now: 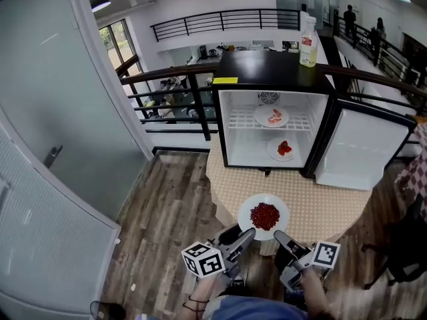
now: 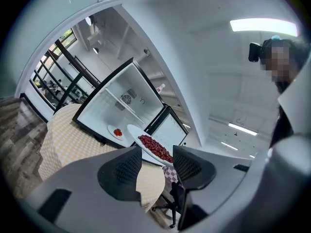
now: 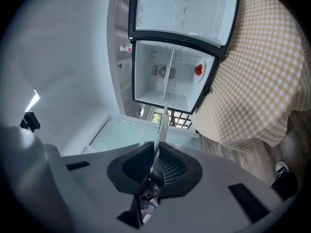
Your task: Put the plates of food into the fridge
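Round and white, heaped in the middle with small dark-red berries: plate (image 1: 247, 212) over the near edge of the yellow-checked table (image 1: 327, 205), rim pinched in the right gripper (image 1: 279, 235). Left gripper (image 1: 247, 233) spread at the opposite rim. Three plates counted: this one, plus upper plate (image 1: 261, 117) on the wire shelf (image 1: 303, 122) and lower plate (image 1: 273, 152) on the floor of the open fridge (image 1: 273, 62). One bottle (image 1: 307, 42) on top.

The plate (image 1: 247, 211) is white, its food (image 1: 265, 216) red, the tablecloth (image 1: 321, 205) yellow-checked, the fridge (image 1: 267, 64) black.
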Tool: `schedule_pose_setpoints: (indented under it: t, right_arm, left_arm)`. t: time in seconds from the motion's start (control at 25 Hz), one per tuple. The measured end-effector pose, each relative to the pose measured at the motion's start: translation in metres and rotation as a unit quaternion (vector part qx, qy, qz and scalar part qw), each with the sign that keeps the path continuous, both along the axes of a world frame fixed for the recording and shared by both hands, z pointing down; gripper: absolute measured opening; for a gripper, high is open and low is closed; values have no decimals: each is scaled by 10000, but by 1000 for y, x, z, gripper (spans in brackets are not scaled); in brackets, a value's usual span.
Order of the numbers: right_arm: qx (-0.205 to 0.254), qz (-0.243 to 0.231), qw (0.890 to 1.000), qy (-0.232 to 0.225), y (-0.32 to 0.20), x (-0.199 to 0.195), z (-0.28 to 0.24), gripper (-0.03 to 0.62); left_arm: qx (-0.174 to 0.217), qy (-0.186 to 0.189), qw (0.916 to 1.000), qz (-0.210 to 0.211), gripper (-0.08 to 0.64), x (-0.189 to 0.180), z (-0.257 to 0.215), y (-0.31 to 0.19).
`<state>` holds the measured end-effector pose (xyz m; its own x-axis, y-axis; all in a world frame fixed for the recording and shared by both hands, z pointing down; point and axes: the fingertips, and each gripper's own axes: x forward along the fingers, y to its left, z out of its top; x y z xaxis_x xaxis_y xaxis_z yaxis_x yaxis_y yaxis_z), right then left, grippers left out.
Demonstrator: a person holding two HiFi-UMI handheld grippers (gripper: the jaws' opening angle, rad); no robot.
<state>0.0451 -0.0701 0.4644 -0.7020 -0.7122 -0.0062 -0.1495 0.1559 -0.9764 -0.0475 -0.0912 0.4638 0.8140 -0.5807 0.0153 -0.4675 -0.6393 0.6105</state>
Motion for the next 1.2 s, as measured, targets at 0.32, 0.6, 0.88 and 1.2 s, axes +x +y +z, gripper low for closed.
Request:
schedule_pose_setpoints:
  t: [0.32, 0.6, 0.88, 1.2]
  right_arm:
    - [5, 169, 9998, 101, -38, -32, 4, 37]
    - [-166, 333, 9990, 231, -47, -51, 14, 37]
    - [-398, 359, 9980, 322, -46, -57, 29, 37]
    - [-629, 165, 9972, 379, -62, -56, 47, 37]
  left_arm:
    - [63, -36, 9998, 194, 209, -32, 3, -41]
    - [48, -109, 9993, 364, 209, -49, 10, -53]
    - [-134, -8, 9992, 364, 209, -55, 23, -53]
    - [-344, -24, 9988, 358, 207, -54, 41, -67]
